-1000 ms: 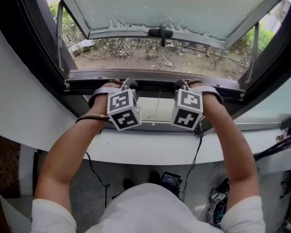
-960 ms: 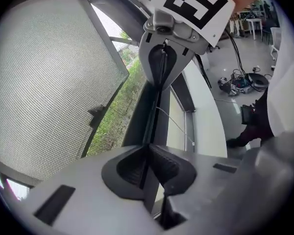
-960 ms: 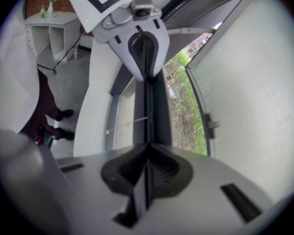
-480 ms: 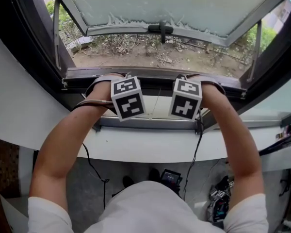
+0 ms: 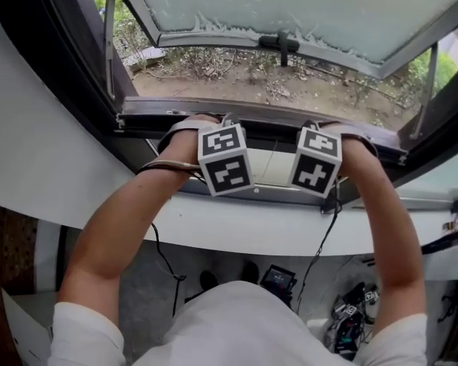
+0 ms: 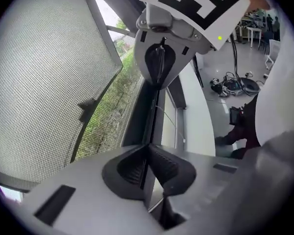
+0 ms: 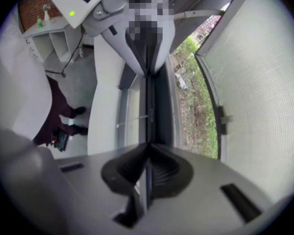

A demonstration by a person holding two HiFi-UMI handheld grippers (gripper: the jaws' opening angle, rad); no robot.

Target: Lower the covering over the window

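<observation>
Nearest the camera, a white-sleeved person's forearms (image 5: 130, 227) are stretched out over a white sill (image 5: 244, 235), beneath which cables (image 5: 351, 315) are seen on the floor. Past the sill, the two marker cubes (image 5: 225, 160) are held side by side, close together but apart.

The left gripper (image 6: 148, 148) is clamped on the thin dark rail (image 6: 152, 121) of the covering (image 5: 266, 166). Its fingers have just been closing, and they are nearly together with the rail pinched between them. The right gripper (image 7: 148, 148) is set the same way, its fingers pressed onto the same rail.

The covering is down at sill level, seen as a pale strip between the grippers. Beyond it the dark window frame (image 5: 259, 117) is crossed, then the sash (image 5: 305, 6) is found swung outward, its handle (image 5: 282, 43) at the lower edge. Bare ground and weeds (image 5: 290, 82) lie farthest off.
</observation>
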